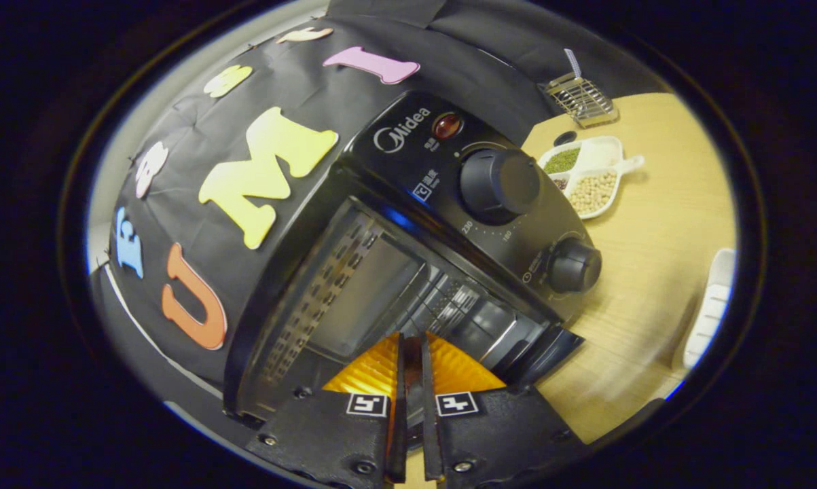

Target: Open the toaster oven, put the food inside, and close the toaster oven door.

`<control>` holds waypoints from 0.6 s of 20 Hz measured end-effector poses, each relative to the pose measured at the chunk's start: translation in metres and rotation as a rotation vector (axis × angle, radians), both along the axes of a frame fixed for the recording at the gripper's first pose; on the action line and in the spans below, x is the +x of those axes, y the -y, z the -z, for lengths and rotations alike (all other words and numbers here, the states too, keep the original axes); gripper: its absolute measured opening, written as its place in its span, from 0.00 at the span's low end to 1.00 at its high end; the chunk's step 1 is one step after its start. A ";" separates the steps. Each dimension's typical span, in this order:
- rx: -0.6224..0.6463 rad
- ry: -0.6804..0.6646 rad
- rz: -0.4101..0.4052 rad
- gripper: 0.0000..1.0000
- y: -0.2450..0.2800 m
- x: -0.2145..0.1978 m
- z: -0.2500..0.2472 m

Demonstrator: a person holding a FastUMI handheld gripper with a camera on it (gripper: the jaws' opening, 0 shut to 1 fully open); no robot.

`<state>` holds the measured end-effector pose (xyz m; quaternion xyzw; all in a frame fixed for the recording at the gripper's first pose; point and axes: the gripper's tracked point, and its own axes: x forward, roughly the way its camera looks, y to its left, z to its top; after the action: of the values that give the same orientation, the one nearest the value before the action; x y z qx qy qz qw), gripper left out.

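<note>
Jaws nearly closed, grasping nothing — the black toaster oven (408, 224) stands just ahead on the table (652, 272), door open.

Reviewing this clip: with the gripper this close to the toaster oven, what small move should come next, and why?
Probably a short pull outward and down on the door. The gripper has its fingers nearly together just in front of the toaster oven, apparently at the door's edge, which already seems slightly ajar, though what they pinch is hidden. No food sits between them, so opening likely comes first.
</note>
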<state>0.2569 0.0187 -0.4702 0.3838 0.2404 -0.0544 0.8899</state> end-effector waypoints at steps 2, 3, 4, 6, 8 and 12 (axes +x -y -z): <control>-0.092 -0.035 -0.026 0.16 0.004 -0.001 0.008; -0.136 -0.053 -0.049 0.18 0.005 -0.002 0.009; -0.186 -0.059 -0.070 0.22 0.006 -0.003 0.007; -0.297 -0.035 -0.115 0.31 0.009 -0.003 -0.004; -0.435 -0.005 -0.140 0.58 0.018 -0.008 -0.016; -0.590 0.010 -0.222 0.80 0.017 -0.027 -0.038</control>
<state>0.2294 0.0014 -0.4327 0.0805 0.2504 -0.0225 0.9645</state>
